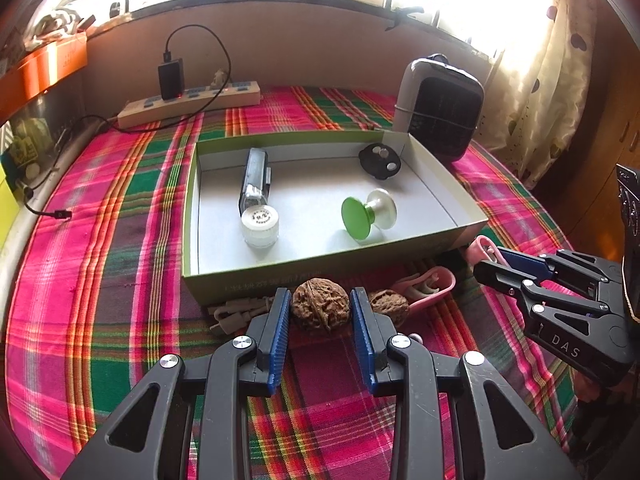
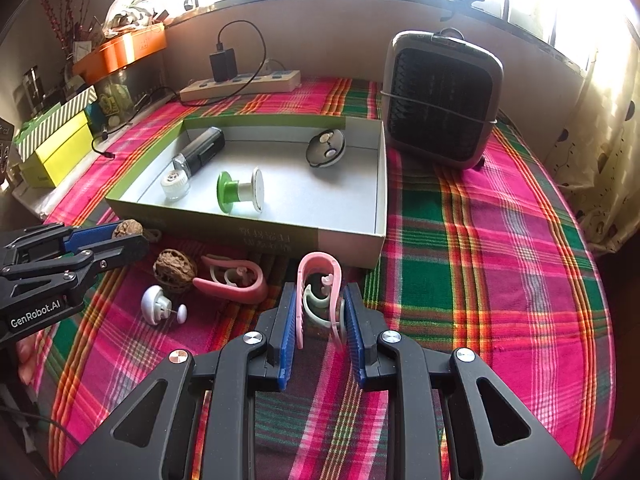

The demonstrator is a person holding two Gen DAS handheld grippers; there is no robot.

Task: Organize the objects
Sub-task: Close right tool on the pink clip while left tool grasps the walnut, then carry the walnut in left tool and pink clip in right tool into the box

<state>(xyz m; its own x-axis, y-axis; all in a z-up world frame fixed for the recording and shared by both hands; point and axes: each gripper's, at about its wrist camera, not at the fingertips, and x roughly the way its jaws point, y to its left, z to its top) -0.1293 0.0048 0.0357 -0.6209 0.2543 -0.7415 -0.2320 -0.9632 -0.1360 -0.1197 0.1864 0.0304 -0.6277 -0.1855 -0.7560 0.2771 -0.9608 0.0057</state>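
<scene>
Both grippers angle steeply down toward the plaid-covered counter [image 2: 480, 240], just in front of the open cardboard box [image 1: 320, 276]. The left gripper [image 1: 320, 308] has its blue fingers [image 1: 280, 320] closed on a walnut [image 1: 319, 303], one pad against each side of the shell; a second walnut [image 1: 389, 305] lies just to its right. The right gripper [image 2: 320, 312] has its fingers [image 2: 289, 320] clamped on a pink clip [image 2: 316, 280], which stands upright between the pads with a pale inner piece showing. Another pink clip [image 2: 236, 280] lies flat near it, beside the second walnut. Only the right wrist view shows a small white suction hook [image 2: 158, 304] on the cloth below the left gripper, and stacked boxes [image 2: 56, 140] at the far left. Only the left wrist view shows a grey plastic clasp [image 1: 240, 312] at the box's front wall. Inside the box lie a green-and-white spool [image 1: 366, 216], a white-capped jar [image 1: 260, 226], a dark oblong device [image 1: 254, 180] and a black round piece [image 1: 380, 160]. A heater [image 2: 440, 100] and power strip [image 2: 240, 84] sit behind.
</scene>
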